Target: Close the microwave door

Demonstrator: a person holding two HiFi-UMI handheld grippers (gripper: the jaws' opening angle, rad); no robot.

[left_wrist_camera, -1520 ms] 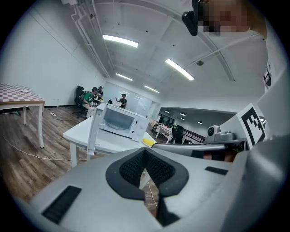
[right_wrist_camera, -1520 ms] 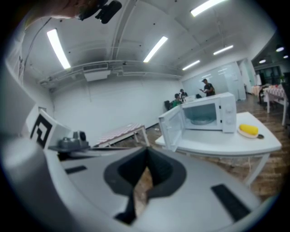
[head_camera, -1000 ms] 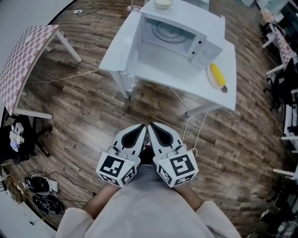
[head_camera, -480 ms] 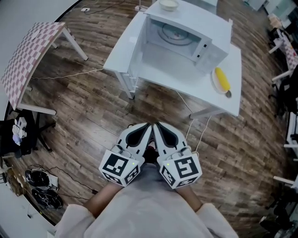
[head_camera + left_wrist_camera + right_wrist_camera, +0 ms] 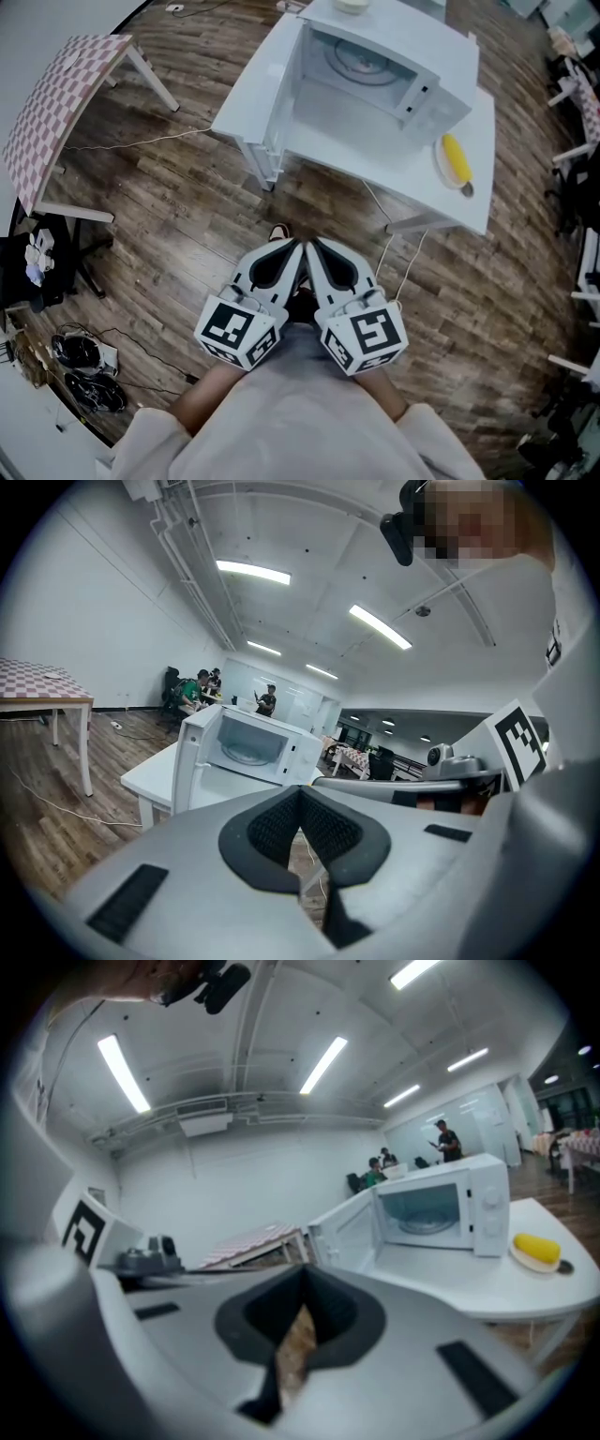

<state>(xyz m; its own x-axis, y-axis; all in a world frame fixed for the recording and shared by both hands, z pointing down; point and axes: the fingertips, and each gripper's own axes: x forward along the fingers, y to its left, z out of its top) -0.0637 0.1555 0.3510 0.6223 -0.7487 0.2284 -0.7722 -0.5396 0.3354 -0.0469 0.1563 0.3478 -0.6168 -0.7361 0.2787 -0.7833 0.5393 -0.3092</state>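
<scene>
The task is judged to be at its very start: the microwave point(image 5: 394, 70) is seen near the top of the head view, right of centre, on a white table point(image 5: 328, 127), and its door point(image 5: 284, 103) stands swung wide open toward the left of the frame, untouched by either tool. The left gripper point(image 5: 289, 247) and the right gripper point(image 5: 317, 247) are held side by side low in the middle of the frame, close to the person's body and well apart from the table. In each gripper view the jaws are seen pressed together at the tips, with nothing pinched between them; only floor is glimpsed through the narrow slit below the pads. For the next move, an approach across the wooden floor is judged necessary, after which one gripper would have to be brought to the outer face of the door, near its free edge, so that it can be pushed round toward the cavity until it shuts. No grasp seems to be called for. Inside the open cavity only the glass turntable point(image 5: 361, 58) is made out. To the right of the microwave a plate point(image 5: 439, 167) is set on the table, and a yellow, elongated item point(image 5: 457, 157), possibly corn, is laid in it. A bowl point(image 5: 352, 5) is seen on top of the microwave, cut by the upper edge, its contents not discernible.
</scene>
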